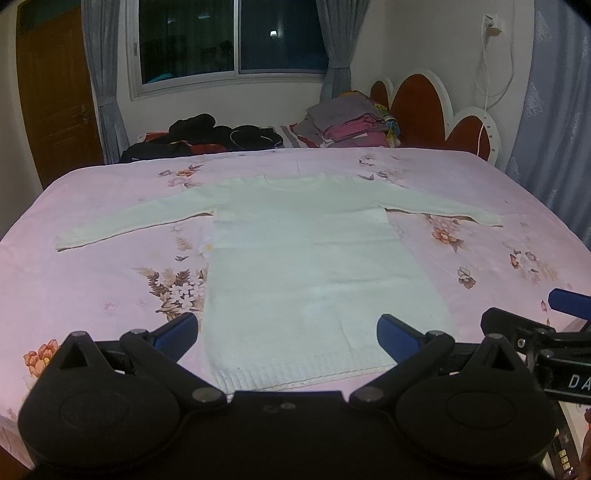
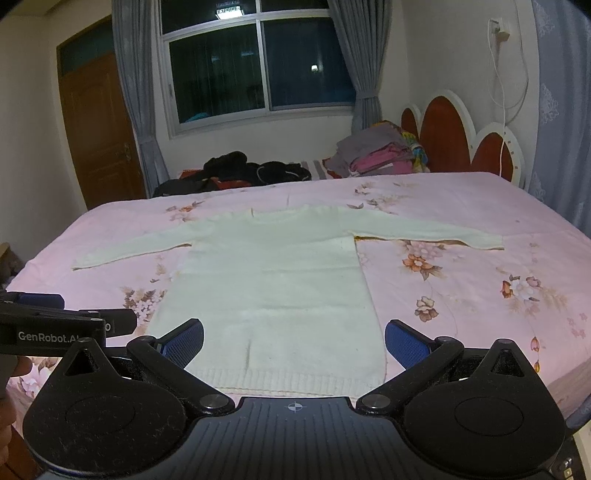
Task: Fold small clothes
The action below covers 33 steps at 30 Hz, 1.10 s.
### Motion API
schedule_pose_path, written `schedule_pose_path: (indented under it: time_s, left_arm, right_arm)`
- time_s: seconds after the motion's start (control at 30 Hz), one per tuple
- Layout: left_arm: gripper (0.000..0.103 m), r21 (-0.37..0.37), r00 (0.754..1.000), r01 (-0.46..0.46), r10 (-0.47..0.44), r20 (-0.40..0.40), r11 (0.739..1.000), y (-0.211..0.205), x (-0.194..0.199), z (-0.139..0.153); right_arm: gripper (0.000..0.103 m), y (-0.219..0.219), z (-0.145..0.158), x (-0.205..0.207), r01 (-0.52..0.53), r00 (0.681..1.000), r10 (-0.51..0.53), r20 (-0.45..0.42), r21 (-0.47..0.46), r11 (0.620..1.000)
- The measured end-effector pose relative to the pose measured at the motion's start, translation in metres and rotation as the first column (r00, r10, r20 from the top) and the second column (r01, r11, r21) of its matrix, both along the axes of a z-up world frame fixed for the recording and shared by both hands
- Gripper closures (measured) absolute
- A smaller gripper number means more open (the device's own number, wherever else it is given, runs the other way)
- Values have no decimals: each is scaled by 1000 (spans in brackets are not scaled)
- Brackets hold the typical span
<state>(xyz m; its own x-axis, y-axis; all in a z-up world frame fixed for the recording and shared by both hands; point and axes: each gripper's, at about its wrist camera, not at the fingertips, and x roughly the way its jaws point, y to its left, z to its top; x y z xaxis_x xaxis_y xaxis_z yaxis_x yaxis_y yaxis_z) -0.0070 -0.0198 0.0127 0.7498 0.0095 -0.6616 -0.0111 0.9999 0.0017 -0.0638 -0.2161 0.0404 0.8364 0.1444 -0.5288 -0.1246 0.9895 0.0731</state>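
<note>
Sweater (image 1: 295, 258) lies flat on bed (image 1: 92, 288), sleeves spread. Left gripper (image 1: 288, 334) and right gripper (image 2: 294, 341) hover near the hem, fingers wide apart, empty. Knit looks soft, light, floppy; pinch sleeve cuffs or hem corners.

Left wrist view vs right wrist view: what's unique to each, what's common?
Left wrist only: the right tool at its right edge. Right wrist only: the left tool with GenRobot lettering at its left edge, and a ceiling light reflection in the window. Both: the white sweater spread flat, sleeves out, on the pink floral bedsheet, both tools open.
</note>
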Motion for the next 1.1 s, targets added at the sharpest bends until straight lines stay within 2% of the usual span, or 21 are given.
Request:
schedule_pose_path:
  time_s: [1.1]
  left_arm:
    - [0,1,1000,1,-1,-4,1000,-3,3,-1]
  right_arm:
    - [0,-2,-2,5,-2,1000,2,-6,1,1000]
